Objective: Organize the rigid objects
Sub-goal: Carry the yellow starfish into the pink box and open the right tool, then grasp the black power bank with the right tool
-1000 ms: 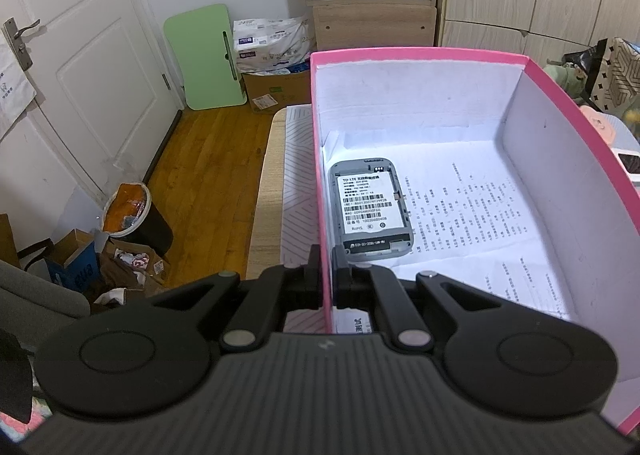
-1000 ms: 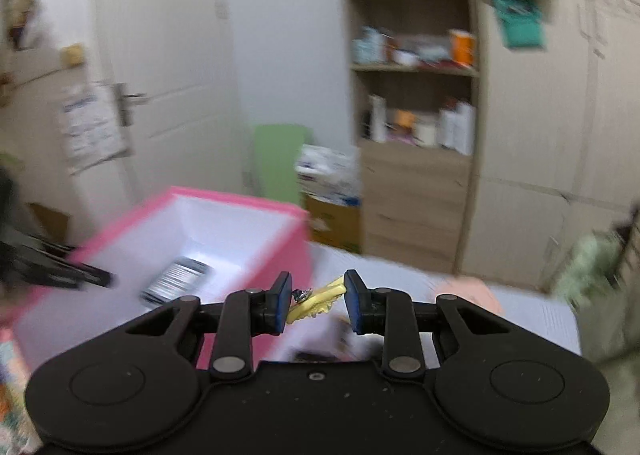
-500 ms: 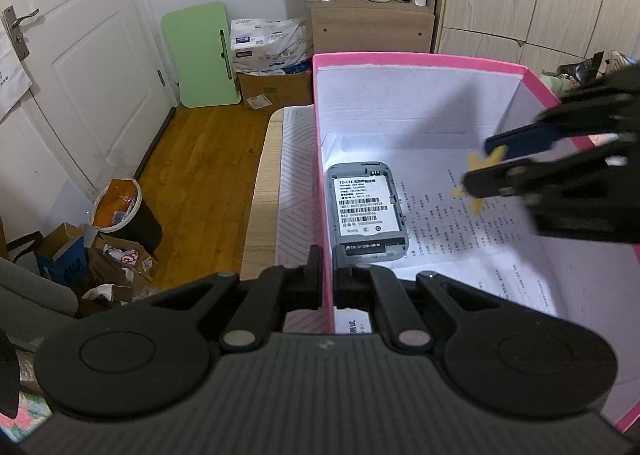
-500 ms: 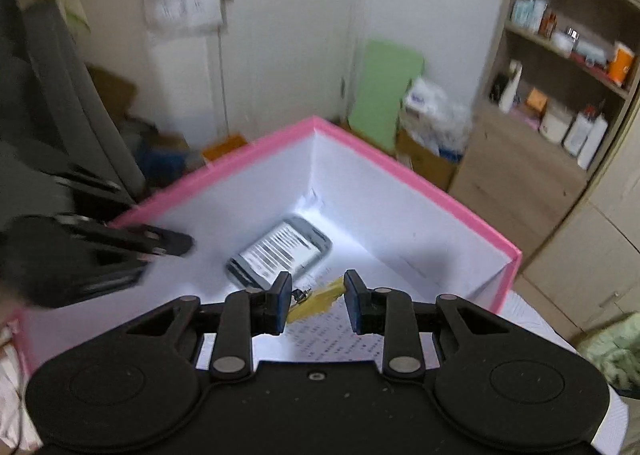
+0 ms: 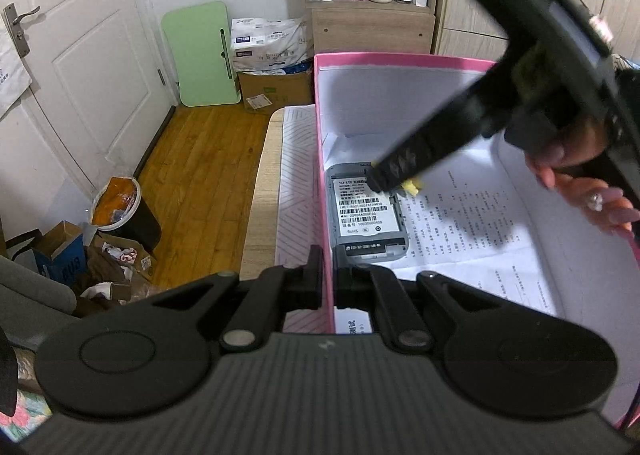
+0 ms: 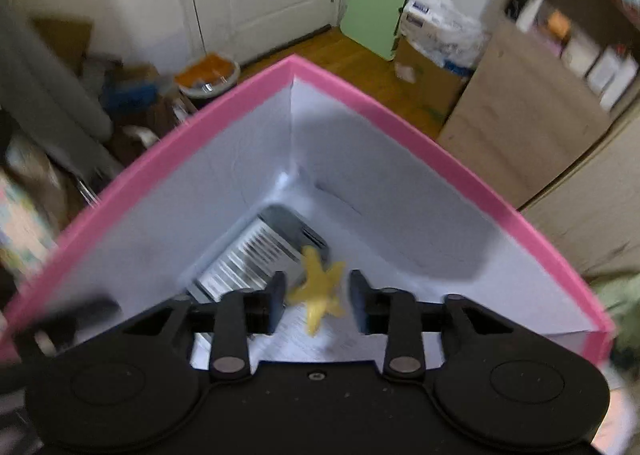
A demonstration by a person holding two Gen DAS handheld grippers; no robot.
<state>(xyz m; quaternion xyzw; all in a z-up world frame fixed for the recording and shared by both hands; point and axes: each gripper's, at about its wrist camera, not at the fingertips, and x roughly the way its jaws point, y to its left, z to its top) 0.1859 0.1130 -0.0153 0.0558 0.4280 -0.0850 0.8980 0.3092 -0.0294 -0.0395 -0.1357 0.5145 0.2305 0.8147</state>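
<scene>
A: The left gripper (image 5: 329, 281) has its jaws pinched on the near wall of the pink box (image 5: 400, 58). If that grip slips, the box could shift under the right gripper (image 6: 317, 303).

B: The right one's jaws stand wide, and the yellow star (image 6: 320, 287) sits loose between them, low over the box floor. It looks released or nearly so; the blur hides whether a pad touches it.

A: The risk is where it lands. It hangs just beside the grey device (image 5: 366, 215) in the corner, and may come down on top of it and tip or slide off.

B: Any writing?

A: The device's label reads "TD-LTE", "MAC", "RoHS", with barcodes. The sheet lining the floor carries printed Chinese text, too small to read. Nothing legible on the star.
</scene>
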